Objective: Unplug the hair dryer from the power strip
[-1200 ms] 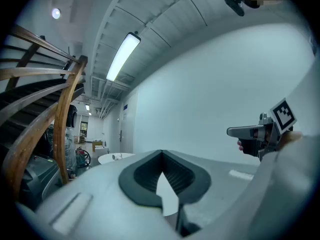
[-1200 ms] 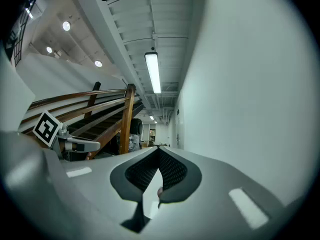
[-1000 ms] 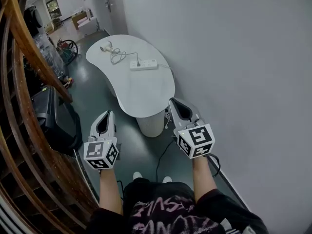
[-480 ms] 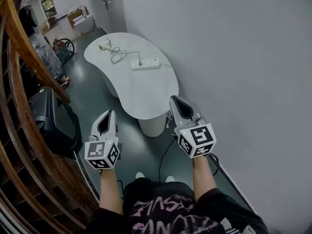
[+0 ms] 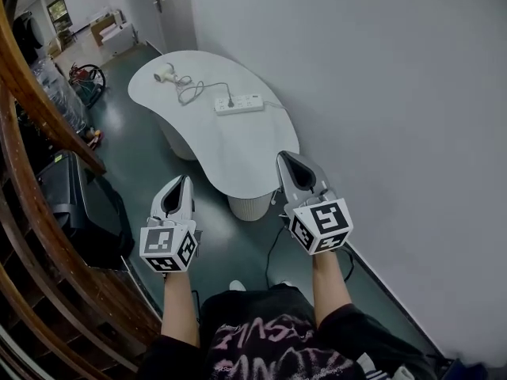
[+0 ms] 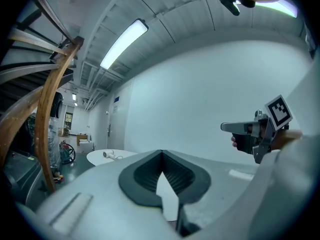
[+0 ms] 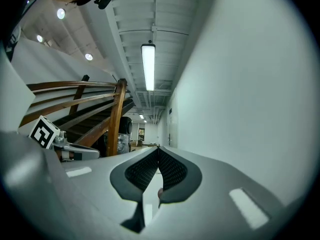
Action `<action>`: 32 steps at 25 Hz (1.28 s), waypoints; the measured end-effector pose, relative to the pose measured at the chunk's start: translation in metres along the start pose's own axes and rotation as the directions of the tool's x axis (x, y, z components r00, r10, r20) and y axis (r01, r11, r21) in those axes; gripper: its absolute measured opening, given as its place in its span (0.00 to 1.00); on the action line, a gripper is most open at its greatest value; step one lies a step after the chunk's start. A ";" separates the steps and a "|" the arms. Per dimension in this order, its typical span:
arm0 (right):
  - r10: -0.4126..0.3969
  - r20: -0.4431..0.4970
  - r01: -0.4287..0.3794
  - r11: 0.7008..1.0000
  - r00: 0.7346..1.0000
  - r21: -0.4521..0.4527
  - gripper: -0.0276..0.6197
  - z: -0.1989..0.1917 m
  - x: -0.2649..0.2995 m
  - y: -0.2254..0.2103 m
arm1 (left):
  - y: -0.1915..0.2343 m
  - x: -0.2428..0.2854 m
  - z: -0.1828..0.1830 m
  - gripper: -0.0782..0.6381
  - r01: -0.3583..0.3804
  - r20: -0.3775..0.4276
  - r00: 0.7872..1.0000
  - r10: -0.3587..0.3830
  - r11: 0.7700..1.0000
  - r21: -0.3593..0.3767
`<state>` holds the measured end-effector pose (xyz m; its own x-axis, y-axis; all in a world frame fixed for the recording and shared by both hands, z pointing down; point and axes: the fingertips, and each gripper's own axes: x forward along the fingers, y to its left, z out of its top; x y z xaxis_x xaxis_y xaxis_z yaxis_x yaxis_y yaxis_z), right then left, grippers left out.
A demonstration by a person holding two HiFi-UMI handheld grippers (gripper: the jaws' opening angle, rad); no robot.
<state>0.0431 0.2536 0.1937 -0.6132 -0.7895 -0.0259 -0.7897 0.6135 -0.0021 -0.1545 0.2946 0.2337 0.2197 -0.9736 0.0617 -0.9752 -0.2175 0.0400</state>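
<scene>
The hair dryer (image 5: 165,73) lay at the glossy kidney-shaped table's (image 5: 245,153) far end, well beyond the left gripper (image 5: 185,179) and right gripper (image 5: 282,157), both closed and empty.

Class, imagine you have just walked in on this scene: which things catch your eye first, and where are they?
The left gripper and right gripper fill the foreground, both shut and empty, short of a curved white table beside the wall. At its far end lies a hair dryer, its cord plugged into a power strip nearer the wall.
</scene>
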 end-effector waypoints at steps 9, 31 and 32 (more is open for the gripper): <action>-0.084 0.000 0.084 0.996 0.996 -0.029 0.06 0.010 0.014 0.017 | 0.033 0.013 0.000 0.11 0.074 0.006 0.997 -0.074 0.997 -0.032; -0.035 -0.005 0.035 0.999 0.999 -0.042 0.08 -0.008 0.050 -0.024 | 0.012 0.086 -0.010 0.11 0.120 0.006 0.993 -0.120 0.993 0.005; -0.033 -0.010 0.033 0.999 0.999 -0.038 0.08 -0.011 0.052 -0.030 | 0.011 0.091 -0.012 0.11 0.117 -0.002 0.993 -0.117 0.993 0.004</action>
<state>0.0342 0.1941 0.2035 -0.5866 -0.8097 -0.0158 -0.8096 0.5859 0.0352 -0.1445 0.2045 0.2516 0.3319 -0.9415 0.0584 -0.9431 -0.3298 0.0428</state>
